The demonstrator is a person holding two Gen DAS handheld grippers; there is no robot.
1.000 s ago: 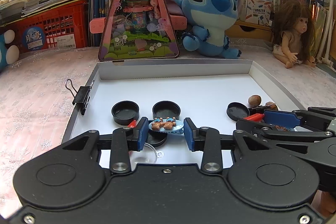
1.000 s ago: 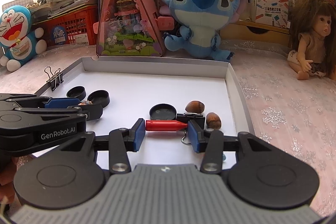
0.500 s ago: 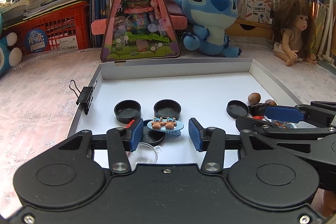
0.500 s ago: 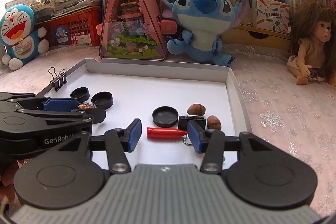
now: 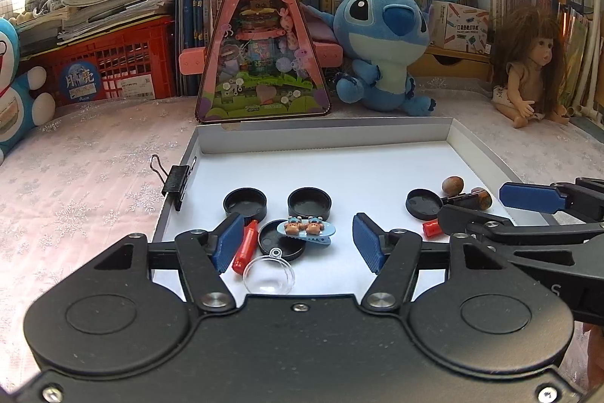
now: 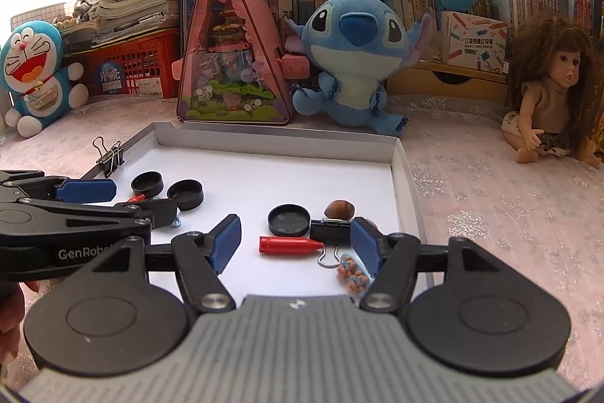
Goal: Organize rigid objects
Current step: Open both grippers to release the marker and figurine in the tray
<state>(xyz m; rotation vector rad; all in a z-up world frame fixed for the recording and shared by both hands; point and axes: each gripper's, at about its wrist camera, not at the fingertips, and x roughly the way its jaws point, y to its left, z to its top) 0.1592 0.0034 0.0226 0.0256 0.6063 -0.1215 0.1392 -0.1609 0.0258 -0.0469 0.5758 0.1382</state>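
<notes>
A white tray (image 5: 324, 135) (image 6: 275, 135) holds the small objects. My left gripper (image 5: 298, 240) is opening. A blue hair clip with two bears (image 5: 305, 229) lies between its jaws on a black lid (image 5: 281, 246), clear of both pads. A red cap (image 5: 245, 246) and a clear dome (image 5: 268, 274) lie by its left finger. My right gripper (image 6: 296, 244) is opening too. A red bullet-shaped piece (image 6: 290, 246) lies untouched on the tray floor between its jaws. Close by are a black binder clip (image 6: 330, 231), a nut (image 6: 339, 209) and a second bear clip (image 6: 353, 272).
More black lids (image 5: 245, 203) (image 5: 309, 203) (image 6: 288, 220) sit on the tray, and a binder clip (image 5: 175, 180) grips its left rim. Behind it stand a pink triangular tin (image 5: 260, 55), a blue plush (image 5: 381, 48) and a doll (image 5: 528, 70). The two grippers sit side by side.
Both grippers have opened. The left one let go of the bear hair clip, now resting on the black lid. The right one let go of the red piece, now on the tray floor.
</notes>
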